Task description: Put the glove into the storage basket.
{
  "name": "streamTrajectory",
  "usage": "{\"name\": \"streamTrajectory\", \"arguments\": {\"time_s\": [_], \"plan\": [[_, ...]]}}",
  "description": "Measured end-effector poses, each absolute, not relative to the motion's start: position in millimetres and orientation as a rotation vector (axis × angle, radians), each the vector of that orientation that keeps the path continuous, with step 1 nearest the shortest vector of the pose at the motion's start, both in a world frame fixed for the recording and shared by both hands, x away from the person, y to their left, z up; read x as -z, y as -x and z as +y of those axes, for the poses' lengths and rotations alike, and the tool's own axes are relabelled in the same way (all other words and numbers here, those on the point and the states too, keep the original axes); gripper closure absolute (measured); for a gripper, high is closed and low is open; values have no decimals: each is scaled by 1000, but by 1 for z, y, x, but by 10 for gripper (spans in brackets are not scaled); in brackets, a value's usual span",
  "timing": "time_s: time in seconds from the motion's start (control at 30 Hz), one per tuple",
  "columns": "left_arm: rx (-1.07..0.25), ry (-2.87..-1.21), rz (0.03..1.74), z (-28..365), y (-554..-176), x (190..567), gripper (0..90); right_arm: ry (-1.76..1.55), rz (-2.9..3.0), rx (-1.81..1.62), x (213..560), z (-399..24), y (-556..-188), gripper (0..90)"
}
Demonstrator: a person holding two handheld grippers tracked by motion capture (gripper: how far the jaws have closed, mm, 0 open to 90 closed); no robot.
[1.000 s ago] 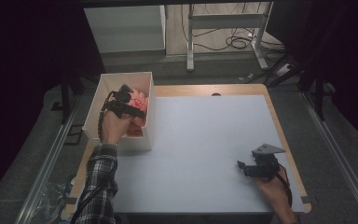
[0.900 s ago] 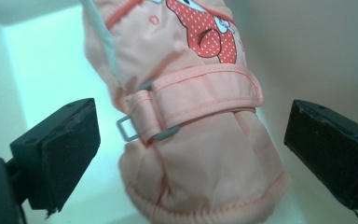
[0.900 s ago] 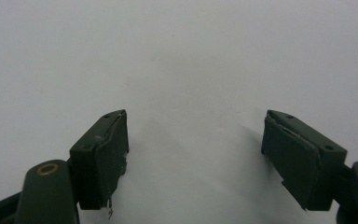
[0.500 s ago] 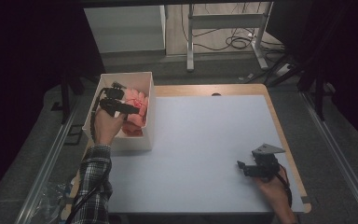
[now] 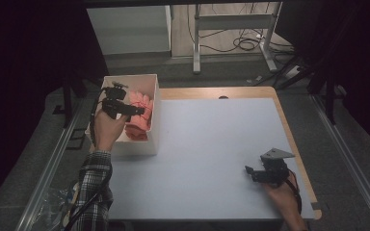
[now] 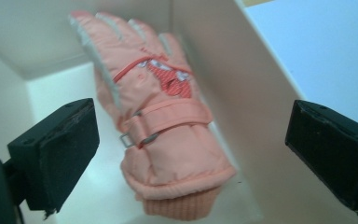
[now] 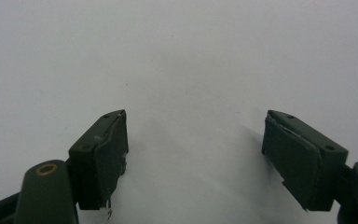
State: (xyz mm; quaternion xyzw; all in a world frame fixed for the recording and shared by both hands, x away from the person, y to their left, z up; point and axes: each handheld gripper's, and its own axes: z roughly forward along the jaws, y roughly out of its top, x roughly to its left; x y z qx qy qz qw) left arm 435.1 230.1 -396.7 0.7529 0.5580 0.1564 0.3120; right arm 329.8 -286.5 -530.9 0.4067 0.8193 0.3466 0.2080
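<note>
A pink winter glove with a strap and knit cuff lies inside the white box, against its right wall; in the high view the glove shows beside the left hand. My left gripper hangs open above the box, its jaws wide apart on either side of the glove without touching it; from above, the left gripper sits over the box's middle. My right gripper rests low over the white tabletop near the front right. In the right gripper view the right gripper stands open with nothing between its jaws.
The white table surface stretches between the box and the right hand, with a wooden edge along its right side. Beyond the table are a metal stand, cables on the floor and a white panel.
The left hand and its gripper have drawn back toward the box's left side and lifted slightly. The glove stays in the box. The right gripper has not moved.
</note>
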Motion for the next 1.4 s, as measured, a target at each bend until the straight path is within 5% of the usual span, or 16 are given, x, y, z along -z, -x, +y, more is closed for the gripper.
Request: {"name": "streamTrajectory", "arguments": {"time_s": [0.73, 1.4], "plan": [[-384, -2067, 1174, 159, -417, 377, 33, -1132, 2280, -966, 531, -287, -330, 228], [-282, -2143, 983, 86, -402, 402, 33, -1132, 2282, -967, 531, -287, -330, 227]]}}
